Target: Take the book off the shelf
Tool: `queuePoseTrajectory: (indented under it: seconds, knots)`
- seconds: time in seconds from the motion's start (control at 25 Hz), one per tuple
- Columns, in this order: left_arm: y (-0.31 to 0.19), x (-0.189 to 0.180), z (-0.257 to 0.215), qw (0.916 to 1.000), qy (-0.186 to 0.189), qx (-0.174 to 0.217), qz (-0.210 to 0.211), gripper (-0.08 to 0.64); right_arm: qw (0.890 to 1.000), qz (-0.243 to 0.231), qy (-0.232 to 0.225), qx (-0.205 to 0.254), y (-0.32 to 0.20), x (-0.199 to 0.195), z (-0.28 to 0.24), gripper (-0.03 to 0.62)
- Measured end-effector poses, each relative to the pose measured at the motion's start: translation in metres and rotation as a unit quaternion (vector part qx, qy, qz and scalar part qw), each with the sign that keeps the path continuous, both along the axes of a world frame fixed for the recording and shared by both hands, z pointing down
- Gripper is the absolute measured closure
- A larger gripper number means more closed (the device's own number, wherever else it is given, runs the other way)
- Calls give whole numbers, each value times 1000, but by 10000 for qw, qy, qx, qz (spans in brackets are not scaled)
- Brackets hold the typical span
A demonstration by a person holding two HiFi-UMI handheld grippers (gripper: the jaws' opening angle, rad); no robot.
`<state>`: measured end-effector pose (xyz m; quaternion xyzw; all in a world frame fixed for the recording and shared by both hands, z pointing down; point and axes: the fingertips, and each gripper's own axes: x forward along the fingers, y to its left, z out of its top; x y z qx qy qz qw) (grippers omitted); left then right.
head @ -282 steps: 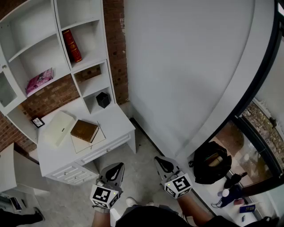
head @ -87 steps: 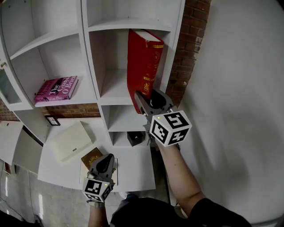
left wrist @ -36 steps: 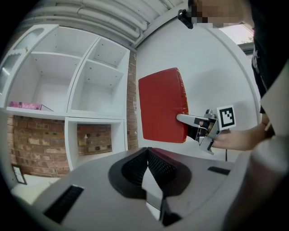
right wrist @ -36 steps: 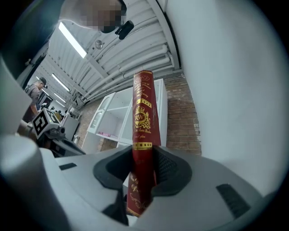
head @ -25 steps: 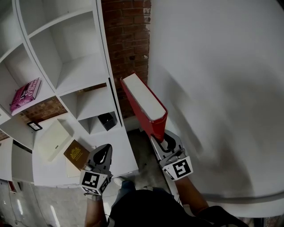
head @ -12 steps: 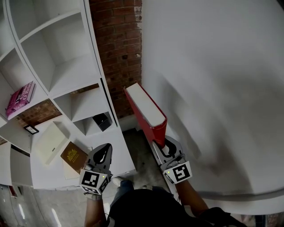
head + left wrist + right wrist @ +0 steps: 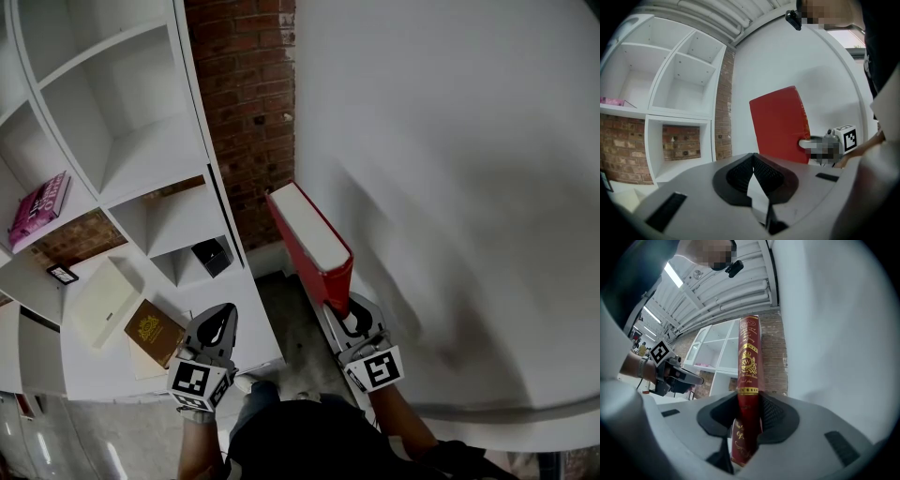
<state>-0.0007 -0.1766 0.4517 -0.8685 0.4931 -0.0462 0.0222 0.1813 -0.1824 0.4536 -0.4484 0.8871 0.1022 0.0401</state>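
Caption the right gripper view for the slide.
Right hand-held gripper clamped on the spine of a red book with gilt lettering, white shelf unit in the background.

White shelving meets a brick wall, grey floor.

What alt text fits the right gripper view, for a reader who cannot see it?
The right gripper is shut on the spine of a red book with gold print, in front of a white shelf unit and a brick wall.
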Motion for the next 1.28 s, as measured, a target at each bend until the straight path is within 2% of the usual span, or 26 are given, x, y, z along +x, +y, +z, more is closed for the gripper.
queuePoseTrajectory:
  seconds: [1.28]
  knots:
    - [-1, 0, -1, 9999, 19, -99, -63, 551, 9999, 69, -107, -7, 0, 4, -1, 468]
